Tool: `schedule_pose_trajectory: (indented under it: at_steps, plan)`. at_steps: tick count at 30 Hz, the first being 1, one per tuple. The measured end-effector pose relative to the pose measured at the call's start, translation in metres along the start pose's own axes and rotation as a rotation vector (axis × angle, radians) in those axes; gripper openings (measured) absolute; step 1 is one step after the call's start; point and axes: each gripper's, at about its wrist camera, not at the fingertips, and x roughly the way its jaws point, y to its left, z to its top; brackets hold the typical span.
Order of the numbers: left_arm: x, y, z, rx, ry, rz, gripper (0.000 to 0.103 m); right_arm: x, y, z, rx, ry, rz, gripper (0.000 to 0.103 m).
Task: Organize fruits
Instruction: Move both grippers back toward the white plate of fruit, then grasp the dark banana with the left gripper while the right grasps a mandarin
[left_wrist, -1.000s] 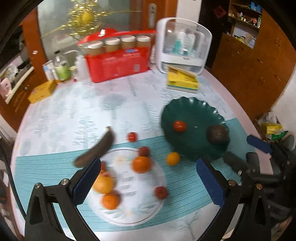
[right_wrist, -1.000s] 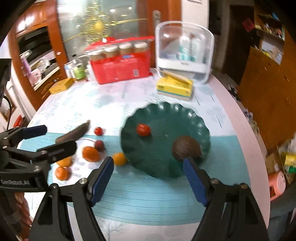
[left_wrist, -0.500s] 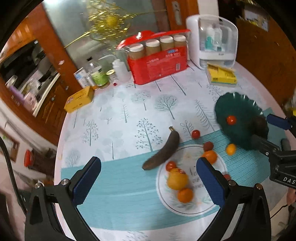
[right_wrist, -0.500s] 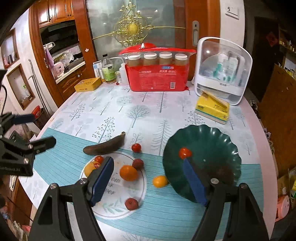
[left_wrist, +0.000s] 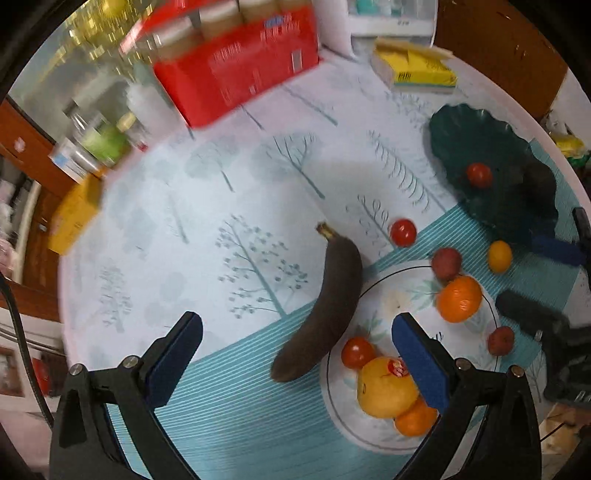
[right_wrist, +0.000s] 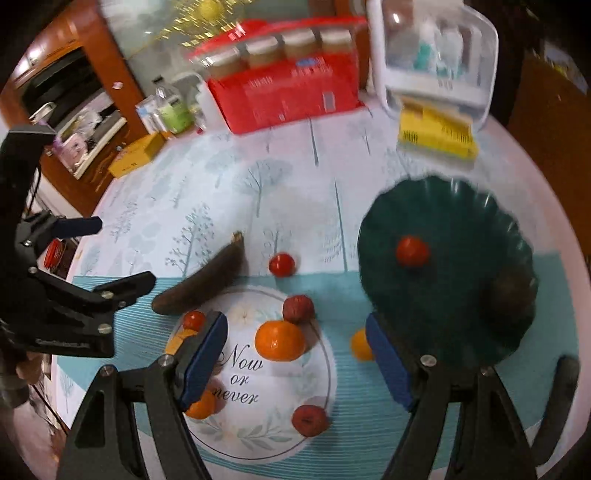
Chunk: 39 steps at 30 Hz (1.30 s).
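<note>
My blue-padded fingers (left_wrist: 173, 360) on the left gripper (left_wrist: 295, 365) stood spread wide with nothing between them, poised over the lower end of the blackened, overripe banana (left_wrist: 327, 306). That banana lay on the tree-patterned tablecloth (left_wrist: 229, 206), its lower end resting against the left rim of the round white plate (right_wrist: 325, 365) printed with "Now or never". My right gripper (right_wrist: 295, 363) was likewise released and empty, hanging above the plate's right side. On the white plate sat a large yellow-orange fruit with a red sticker (left_wrist: 386, 387), a bright orange mandarin (right_wrist: 279, 340), a second mandarin (left_wrist: 413, 419) at the near rim, a small red tomato (left_wrist: 357, 352) and two dull red, wrinkled fruits (right_wrist: 298, 309). Another small red tomato (right_wrist: 281, 264) lay on the cloth just beyond the plate's far rim. A little yellow-orange citrus (left_wrist: 499, 256) rested between the two plates. The scalloped dark green plate (right_wrist: 461, 229) toward the table's right edge carried one red tomato (right_wrist: 412, 251) and a dark brown round fruit (right_wrist: 513, 291).
</note>
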Motion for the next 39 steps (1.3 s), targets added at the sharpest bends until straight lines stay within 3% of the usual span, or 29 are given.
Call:
schedule_pose_trajectory:
  at_steps: [5,10,13,19,22,24,29,39]
  plan:
    - [0.041,0.009,0.002,-0.049,0.068,-0.128,0.09,0.037,0.003,-0.015,0.082,0.085,-0.021,0.078]
    - [0.06,0.008,0.006,-0.054,0.066,-0.192,0.084,0.056,0.003,-0.022,0.165,0.125,-0.016,0.074]
    - [0.07,0.004,0.01,-0.049,0.075,-0.212,0.074,0.063,0.002,-0.023,0.192,0.135,-0.034,0.071]
    - [0.089,0.0,0.012,-0.04,0.121,-0.208,0.068,0.07,0.0,-0.023,0.229,0.147,-0.025,0.058]
    - [0.091,-0.008,0.009,0.002,0.124,-0.167,0.066,0.072,0.001,-0.025,0.235,0.156,0.005,0.047]
    - [0.091,-0.013,0.008,0.02,0.123,-0.145,0.064,0.072,0.004,-0.025,0.226,0.15,-0.009,0.046]
    - [0.086,-0.013,0.008,0.022,0.107,-0.168,0.039,0.072,0.005,-0.024,0.227,0.144,-0.012,0.045]
    - [0.072,-0.009,0.001,-0.014,0.08,-0.134,0.031,0.057,0.009,-0.03,0.209,0.114,0.005,0.044]
